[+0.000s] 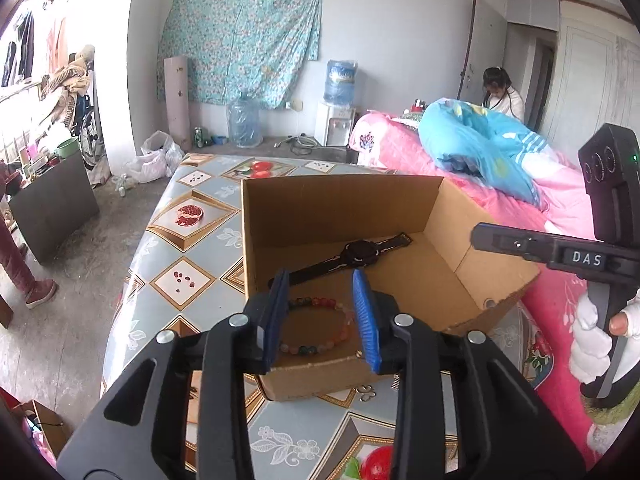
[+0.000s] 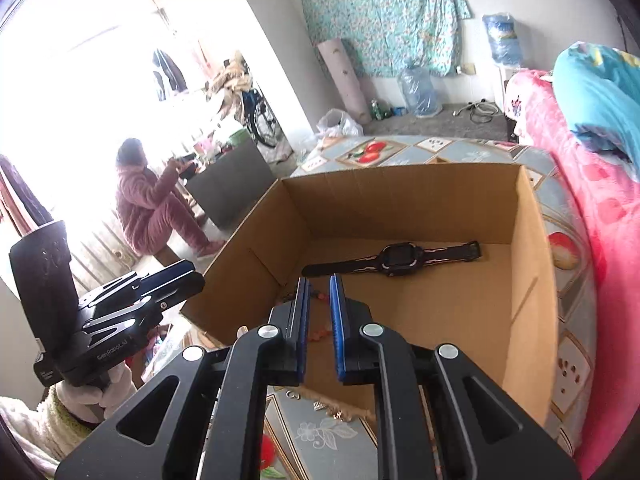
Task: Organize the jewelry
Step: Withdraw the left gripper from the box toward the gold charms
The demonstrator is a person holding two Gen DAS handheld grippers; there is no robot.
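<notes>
Above cardboard box [image 1: 344, 216] holding watch [image 1: 360, 254] and bead bracelet [image 1: 320, 326]: left gripper [image 1: 322, 316] spread wide, empty; right gripper [image 2: 319, 320] parted narrowly, gripping nothing

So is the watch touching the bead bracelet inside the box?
Apart. The left wrist view shows bare cardboard floor between the watch strap and the bead bracelet in the box.

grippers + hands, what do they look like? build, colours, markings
Both alike: the left gripper and right gripper have black plastic linkage arms with silver pivot bolts and ribbed blue finger pads. The right's body reads "DAS", the left's "GenRobot.AI". Hands wear white knit gloves; a green LED shows on the right's handle.
</notes>
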